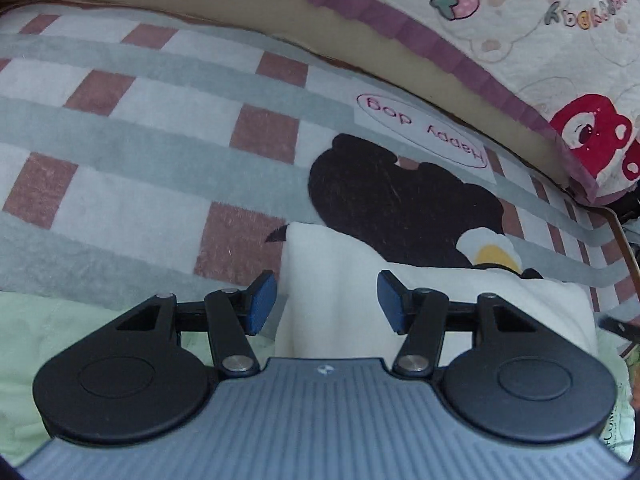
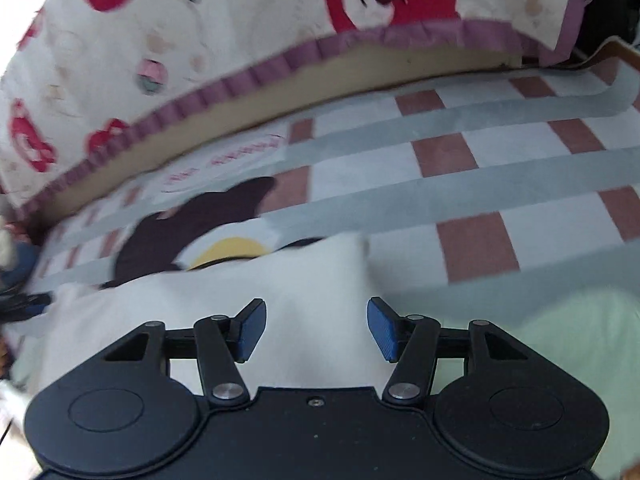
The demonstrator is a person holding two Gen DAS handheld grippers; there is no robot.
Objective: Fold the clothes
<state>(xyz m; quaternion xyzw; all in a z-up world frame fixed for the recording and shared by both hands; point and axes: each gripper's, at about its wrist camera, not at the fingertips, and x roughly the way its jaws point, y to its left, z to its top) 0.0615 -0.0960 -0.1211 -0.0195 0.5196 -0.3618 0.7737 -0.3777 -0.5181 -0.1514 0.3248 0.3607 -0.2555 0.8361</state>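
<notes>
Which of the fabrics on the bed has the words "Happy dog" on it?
The checked blanket with grey stripes and reddish-brown squares; its white label carries those words. The white folded garment is plain, and the quilt shows red bears.

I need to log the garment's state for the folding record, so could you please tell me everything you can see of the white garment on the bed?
The white garment is plain cream-white, soft and fleecy-looking, with no print showing. It lies folded on the checked blanket, covering part of the dark cartoon figure printed there. Its far edge is straight with a rounded corner, and shallow creases run along it. A pale green cloth borders it on both sides. Both tongs, left and right, stand open over it, gripping nothing.
</notes>
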